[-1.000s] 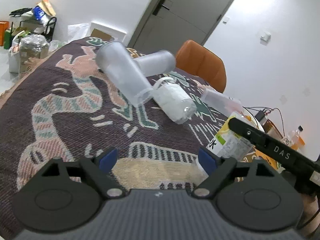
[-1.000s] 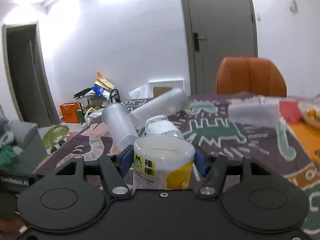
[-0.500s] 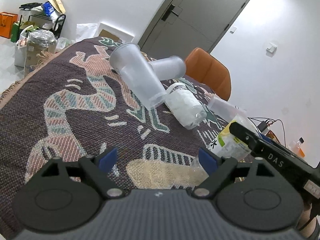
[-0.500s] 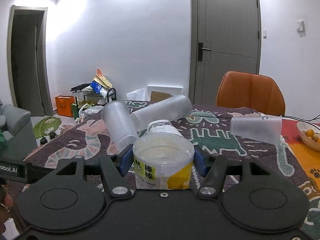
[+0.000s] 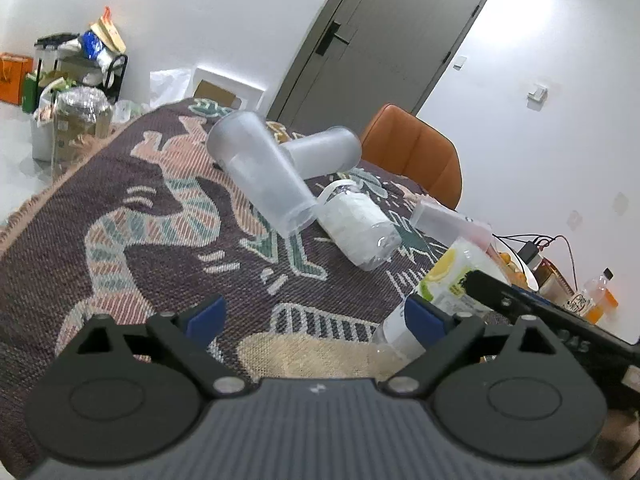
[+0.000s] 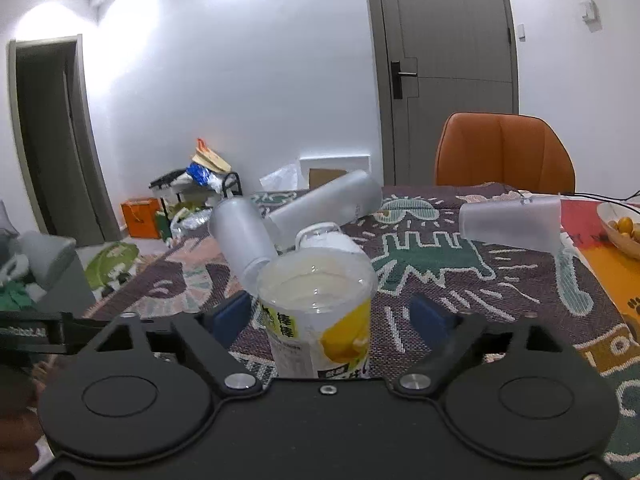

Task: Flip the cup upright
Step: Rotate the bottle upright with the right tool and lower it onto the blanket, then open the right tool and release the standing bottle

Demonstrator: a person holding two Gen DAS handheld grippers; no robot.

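A clear plastic cup with a yellow lemon label [image 6: 320, 316] stands upright on the patterned tablecloth, mouth up, between the fingers of my right gripper [image 6: 332, 316]. The jaws are spread wide and stand clear of the cup on both sides. The same cup [image 5: 452, 280] shows at the right of the left wrist view, beside my right gripper's black body. My left gripper [image 5: 316, 316] is open and empty, low over the cloth [image 5: 132, 248] to the cup's left.
Frosted cups [image 5: 264, 184] [image 5: 324, 152] and a clear bottle [image 5: 356, 228] lie in a pile mid-table. Another frosted cup [image 6: 512, 220] lies on its side at the right. An orange chair [image 6: 504, 152] stands behind the table; a fruit bowl [image 6: 620, 224] sits far right.
My right gripper's jaws have opened off the labelled cup, which now stands free and upright. The left gripper has shifted slightly and stays open.
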